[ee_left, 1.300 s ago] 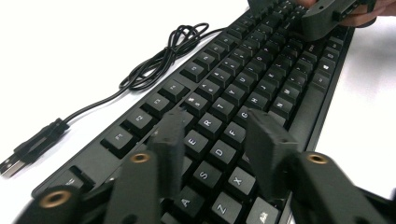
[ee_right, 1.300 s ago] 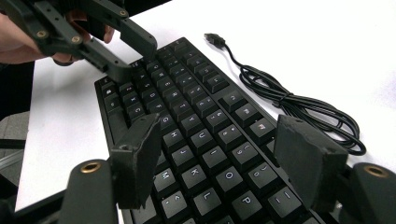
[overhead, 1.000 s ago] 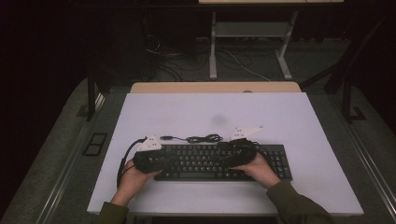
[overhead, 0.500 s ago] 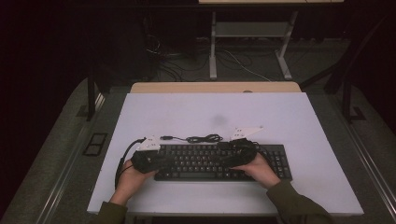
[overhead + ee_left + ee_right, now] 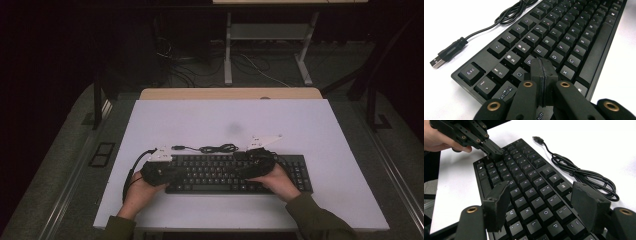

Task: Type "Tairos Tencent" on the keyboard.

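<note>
Little has moved since the earlier frames: both hands hold nearly the same stations over the keyboard (image 5: 235, 172), with the left hand (image 5: 141, 194) shifted marginally outward, toward 9 o'clock. Left gripper (image 5: 542, 68): jaws pressed together, nothing between them, the joined tip poised over the letter keys close to the Tab and Q corner; contact with a key cannot be confirmed. Keyboard: lies flat on the white counter (image 5: 310, 125) near its 6 o'clock edge, long axis running 9 o'clock to 3 o'clock, key legends facing the person. Cable (image 5: 215, 148): loosely coiled on the counter just beyond the keyboard's 12 o'clock edge, with the USB plug (image 5: 445, 53) lying free and unconnected at its 9 o'clock end. Right gripper (image 5: 541, 203): jaws spread wide, holding nothing, hovering above the right-hand letter keys. Handling assessment: the keyboard appears a rigid, fairly light plastic body with smooth edges; keycaps would depress or could pop off under a pinch, so a lift is best taken at the two short ends of the casing. The limp cable would trail and may snag if the keyboard is moved.
</note>
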The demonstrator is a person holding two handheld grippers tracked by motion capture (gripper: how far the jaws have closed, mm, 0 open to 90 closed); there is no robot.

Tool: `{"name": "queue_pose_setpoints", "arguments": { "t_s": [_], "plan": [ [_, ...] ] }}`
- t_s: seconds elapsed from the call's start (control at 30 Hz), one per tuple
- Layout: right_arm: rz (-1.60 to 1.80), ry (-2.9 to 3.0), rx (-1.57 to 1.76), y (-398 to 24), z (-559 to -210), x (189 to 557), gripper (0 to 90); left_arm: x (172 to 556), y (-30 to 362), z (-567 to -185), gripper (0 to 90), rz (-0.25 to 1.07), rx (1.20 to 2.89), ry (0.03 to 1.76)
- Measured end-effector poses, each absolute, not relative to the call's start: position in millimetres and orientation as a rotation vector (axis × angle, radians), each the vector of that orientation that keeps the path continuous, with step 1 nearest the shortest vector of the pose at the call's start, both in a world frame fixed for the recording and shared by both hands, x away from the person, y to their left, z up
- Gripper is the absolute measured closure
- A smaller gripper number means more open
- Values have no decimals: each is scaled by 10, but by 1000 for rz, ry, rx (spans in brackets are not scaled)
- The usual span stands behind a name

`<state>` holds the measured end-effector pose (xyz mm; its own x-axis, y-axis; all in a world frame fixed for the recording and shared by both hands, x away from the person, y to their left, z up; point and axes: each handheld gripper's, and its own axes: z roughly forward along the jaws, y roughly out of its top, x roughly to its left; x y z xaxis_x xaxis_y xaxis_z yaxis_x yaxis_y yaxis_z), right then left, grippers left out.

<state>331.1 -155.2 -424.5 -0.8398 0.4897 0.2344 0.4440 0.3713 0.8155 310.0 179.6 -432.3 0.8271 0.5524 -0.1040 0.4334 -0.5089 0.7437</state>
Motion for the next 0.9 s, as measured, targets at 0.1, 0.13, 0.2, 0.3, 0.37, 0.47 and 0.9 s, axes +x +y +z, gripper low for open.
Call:
{"name": "queue_pose_setpoints", "arguments": {
  "t_s": [0.1,0.13,0.2,0.3,0.37,0.47,0.9],
  "plan": [
    [1501,2561,873,-1552,-4243,3311,312,3104,1798,-4324,890,183,2195,708],
    [1501,2561,872,-1552,-4243,3311,312,3103,1796,-4325,891,182,2194,709],
    [1500,2561,871,-1551,-4244,3311,312,3101,1785,-4338,891,176,2202,719],
    [1500,2562,871,-1551,-4244,3311,312,3111,1792,-4344,891,170,2201,717],
    [1502,2561,872,-1551,-4243,3312,312,3111,1791,-4344,891,172,2199,717],
    [1502,2561,873,-1550,-4242,3310,313,3107,1788,-4336,891,176,2198,718],
    [1504,2558,874,-1556,-4239,3313,313,3094,1783,-4290,890,184,2170,713]
  ]
}}
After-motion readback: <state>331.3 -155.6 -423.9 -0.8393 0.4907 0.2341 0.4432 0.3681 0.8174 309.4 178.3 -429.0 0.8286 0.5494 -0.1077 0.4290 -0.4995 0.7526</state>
